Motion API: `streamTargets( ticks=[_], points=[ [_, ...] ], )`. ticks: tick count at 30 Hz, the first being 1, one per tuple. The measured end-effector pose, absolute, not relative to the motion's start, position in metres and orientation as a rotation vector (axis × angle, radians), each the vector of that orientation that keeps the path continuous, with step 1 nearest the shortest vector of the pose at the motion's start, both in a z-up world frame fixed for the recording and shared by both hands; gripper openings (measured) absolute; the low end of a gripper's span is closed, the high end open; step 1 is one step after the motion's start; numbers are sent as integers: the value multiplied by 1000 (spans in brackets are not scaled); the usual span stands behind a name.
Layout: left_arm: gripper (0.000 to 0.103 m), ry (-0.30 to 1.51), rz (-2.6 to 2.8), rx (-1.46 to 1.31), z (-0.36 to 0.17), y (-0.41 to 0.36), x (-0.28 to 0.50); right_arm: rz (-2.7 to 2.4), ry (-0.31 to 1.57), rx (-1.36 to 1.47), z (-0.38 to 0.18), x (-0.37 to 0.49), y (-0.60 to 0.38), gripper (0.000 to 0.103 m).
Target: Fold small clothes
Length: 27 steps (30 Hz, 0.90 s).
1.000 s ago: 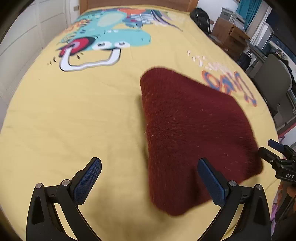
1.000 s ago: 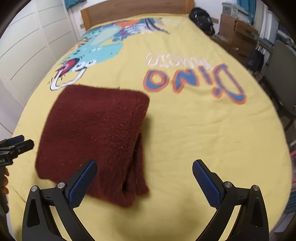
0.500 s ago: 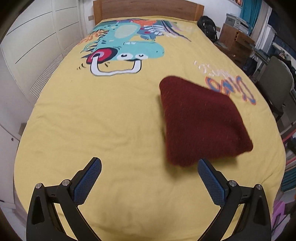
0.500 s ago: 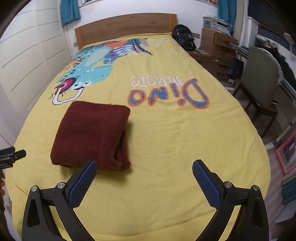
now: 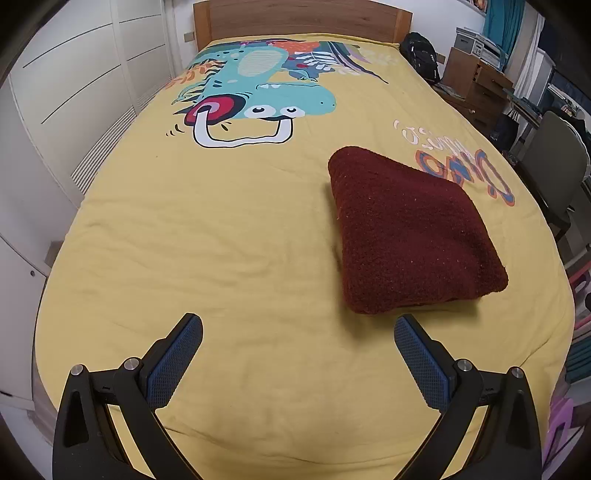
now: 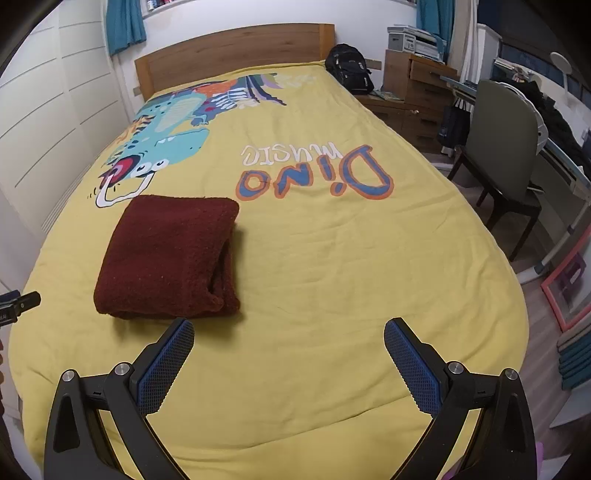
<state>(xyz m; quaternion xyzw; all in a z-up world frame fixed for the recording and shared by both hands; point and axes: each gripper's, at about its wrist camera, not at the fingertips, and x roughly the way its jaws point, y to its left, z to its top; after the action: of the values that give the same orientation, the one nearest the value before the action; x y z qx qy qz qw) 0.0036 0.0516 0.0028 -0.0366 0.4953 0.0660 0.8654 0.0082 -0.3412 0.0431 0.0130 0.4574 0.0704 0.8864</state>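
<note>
The left tool (image 5: 298, 349) hangs released over the near end of the bed (image 5: 221, 240), its blue pads (image 5: 173, 363) spread wide with only yellow cover between them. To its right the folded garment (image 5: 410, 236), a dark red fuzzy square, lies flat on the cover, well clear of both tools; its rounded fold faces the headboard (image 5: 303, 14) and its layered open edges face the bed's right side. Bare cover runs wide from the garment to the bed's left edge, where white wardrobe doors (image 5: 74, 92) stand close. In the right view the garment (image 6: 170, 258) sits left of centre, below the dinosaur print (image 6: 162, 147). The right tool (image 6: 289, 350) is likewise released, gripping nothing, over open cover. Past the bed's right edge stand a chair (image 6: 502, 147) and a wooden dresser (image 6: 417, 96)
</note>
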Motion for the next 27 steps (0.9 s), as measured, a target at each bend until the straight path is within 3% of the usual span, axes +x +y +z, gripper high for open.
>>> streamTargets(
  ticks=[27],
  points=[
    [102, 1044, 146, -62, 6, 61, -3, 182, 948, -21, 51, 10, -327, 103]
  ],
)
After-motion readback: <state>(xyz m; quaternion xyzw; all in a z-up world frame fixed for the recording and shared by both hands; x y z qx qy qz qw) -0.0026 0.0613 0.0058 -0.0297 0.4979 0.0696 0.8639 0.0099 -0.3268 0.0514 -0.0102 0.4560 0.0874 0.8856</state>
